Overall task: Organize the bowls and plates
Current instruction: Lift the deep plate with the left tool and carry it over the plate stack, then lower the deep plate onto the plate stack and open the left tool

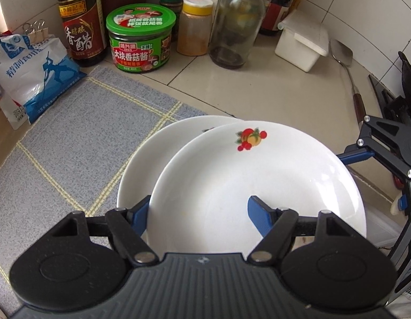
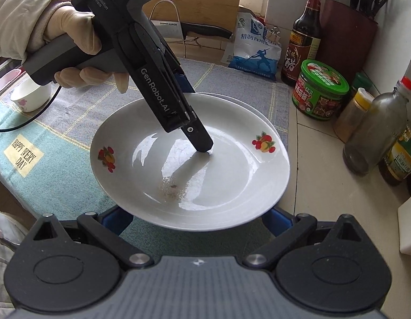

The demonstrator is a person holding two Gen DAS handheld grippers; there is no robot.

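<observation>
Top plate (image 1: 232, 186) is up off the stack and tilted: white, shallow, fruit prints on its rim, with a smear of brownish residue in its well in the right wrist view. It hangs partly over the lower plate (image 1: 141, 164), which lies flat on the grey checked mat (image 1: 72, 146) and peeks out on the far side. The left gripper (image 1: 199, 204) is clamped on the top plate's rim, one blue finger down inside the well and the other outside behind the rim. A gloved hand (image 2: 72, 40) is wrapped round its handle, and the tool points steeply down. Now the right gripper (image 2: 197, 220) — its jaws stand wide apart, both blue fingers reaching under the plate's near edge. I cannot tell whether they touch the underside. Out on the left of the mat, well apart from the plates, a small white bowl (image 2: 29, 95) with a pink print sits upright. Beyond the mat along the tiled wall stand a clipped salt bag (image 1: 32, 71), a dark vinegar bottle (image 1: 80, 26), a green-lidded jar (image 1: 141, 40), a yellow-capped shaker (image 1: 194, 29) and a nearly empty glass bottle (image 1: 237, 26). To their right there's a white lidded box (image 1: 303, 45), with a metal spatula (image 1: 343, 55) lying on the counter — just beside it.
</observation>
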